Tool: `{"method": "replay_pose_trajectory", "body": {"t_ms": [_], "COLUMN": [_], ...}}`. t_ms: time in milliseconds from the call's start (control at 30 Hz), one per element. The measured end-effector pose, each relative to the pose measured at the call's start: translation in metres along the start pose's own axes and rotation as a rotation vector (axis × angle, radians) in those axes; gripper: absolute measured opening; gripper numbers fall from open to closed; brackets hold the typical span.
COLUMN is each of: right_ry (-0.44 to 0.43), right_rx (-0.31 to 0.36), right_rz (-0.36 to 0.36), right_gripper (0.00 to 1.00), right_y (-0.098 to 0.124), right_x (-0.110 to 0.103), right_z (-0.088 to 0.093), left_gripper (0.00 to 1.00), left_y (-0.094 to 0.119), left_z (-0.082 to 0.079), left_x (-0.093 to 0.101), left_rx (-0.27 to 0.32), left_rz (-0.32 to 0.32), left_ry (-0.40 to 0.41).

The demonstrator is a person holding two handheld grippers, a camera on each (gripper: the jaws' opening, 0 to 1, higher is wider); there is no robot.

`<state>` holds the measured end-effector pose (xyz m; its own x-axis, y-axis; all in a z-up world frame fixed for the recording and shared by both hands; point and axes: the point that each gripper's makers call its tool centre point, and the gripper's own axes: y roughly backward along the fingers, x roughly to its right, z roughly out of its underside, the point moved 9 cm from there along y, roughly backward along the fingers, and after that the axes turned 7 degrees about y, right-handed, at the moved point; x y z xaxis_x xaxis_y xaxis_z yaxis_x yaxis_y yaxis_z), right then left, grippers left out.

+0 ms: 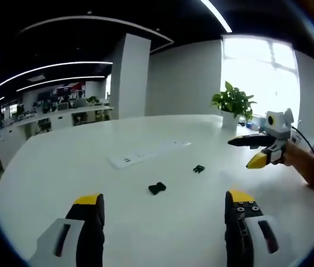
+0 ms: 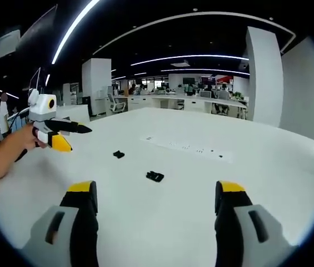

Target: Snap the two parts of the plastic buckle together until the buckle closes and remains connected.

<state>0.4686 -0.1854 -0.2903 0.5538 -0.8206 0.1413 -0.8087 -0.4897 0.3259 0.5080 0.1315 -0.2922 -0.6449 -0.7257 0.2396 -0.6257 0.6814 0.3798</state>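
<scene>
now both grippers hover above the white table (image 1: 62, 167) with jaws spread wide, holding nothing. left gripper (image 1: 162, 203), right gripper (image 2: 154, 189). two black buckle parts lie apart on the tabletop: the larger buckle part (image 1: 157, 188) nearer, the smaller buckle part (image 1: 199, 168) farther right, near a white power strip (image 1: 145, 154).

- A large white table (image 1: 162, 222) spread across both views.
- A long white power strip (image 1: 148, 153) lay flat on it, toward the far side.
- A potted green plant (image 1: 233, 104) stood at the table's edge by a bright window (image 1: 257, 72).
- A white pillar (image 1: 128, 75) rose behind the table.
- Office desks (image 2: 201, 99) lined the background under ceiling light strips (image 2: 190, 57).
</scene>
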Motion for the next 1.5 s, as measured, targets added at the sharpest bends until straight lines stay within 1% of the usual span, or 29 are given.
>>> {"method": "replay_pose_trajectory", "body": {"t_ms": [333, 667, 867, 1200, 1500], "right_ry": [0.001, -0.008, -0.007, -0.002, -0.001], "right_rx": [-0.004, -0.015, -0.016, -0.025, -0.031], "right_rz": [0.002, -0.005, -0.006, -0.007, -0.004], "right_gripper": [0.88, 0.88, 0.88, 0.88, 0.88], "right_y": [-0.005, -0.013, -0.015, -0.020, -0.021], "right_x": [0.003, 0.004, 0.006, 0.010, 0.011], "right_z": [0.000, 0.006, 0.005, 0.009, 0.012], "left_gripper": [0.90, 0.90, 0.90, 0.90, 0.89], "left_y": [-0.005, -0.012, -0.016, -0.026, -0.029], "left_z": [0.000, 0.000, 0.000, 0.004, 0.002], "left_x": [-0.002, -0.004, -0.005, -0.008, -0.011], "left_rx": [-0.006, -0.013, -0.016, -0.044, -0.047], "left_rz": [0.005, 0.011, 0.014, 0.015, 0.012], "left_ry": [0.002, -0.004, -0.007, -0.024, -0.029]}}
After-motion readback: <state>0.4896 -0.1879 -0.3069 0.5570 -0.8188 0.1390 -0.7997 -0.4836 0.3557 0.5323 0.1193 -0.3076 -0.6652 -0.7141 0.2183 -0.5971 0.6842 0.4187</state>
